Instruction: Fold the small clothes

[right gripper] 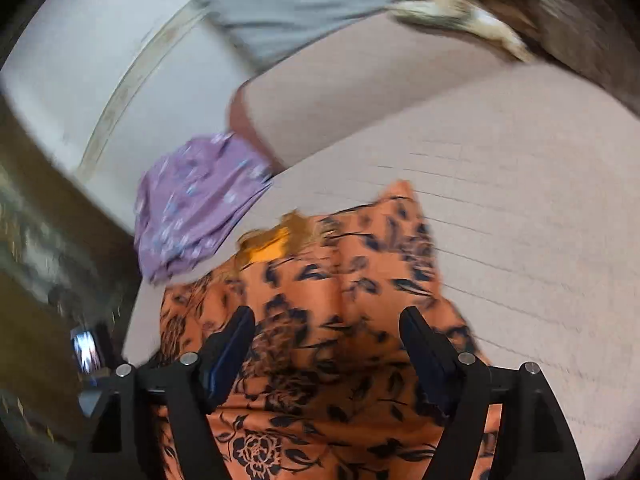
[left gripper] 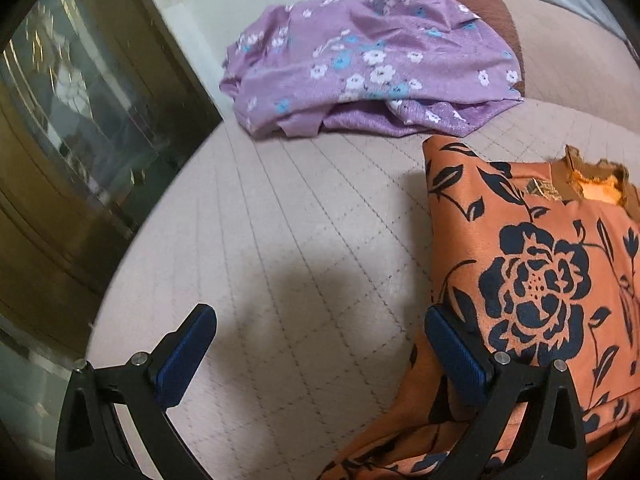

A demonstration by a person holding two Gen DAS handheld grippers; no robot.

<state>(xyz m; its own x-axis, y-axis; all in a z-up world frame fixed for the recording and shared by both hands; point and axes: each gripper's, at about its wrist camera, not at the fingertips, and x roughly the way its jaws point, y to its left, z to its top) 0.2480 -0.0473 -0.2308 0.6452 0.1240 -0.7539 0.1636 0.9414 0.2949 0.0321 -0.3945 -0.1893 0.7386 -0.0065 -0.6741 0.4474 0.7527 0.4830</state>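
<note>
On the quilted pink sofa seat (left gripper: 304, 216) lies the orange garment with a dark rose print (left gripper: 552, 280), its frayed neckline turned toward the backrest. Left gripper (left gripper: 320, 356): jaws wide, empty, with one blue pad (left gripper: 456, 356) touching the garment's edge. Right gripper (right gripper: 326, 344): jaws wide above the same garment, gripping nothing; this view is blurred. Farther back, a crumpled purple floral garment (left gripper: 368, 68) rests against the sofa back (left gripper: 568, 52), well apart from both grippers.
</note>
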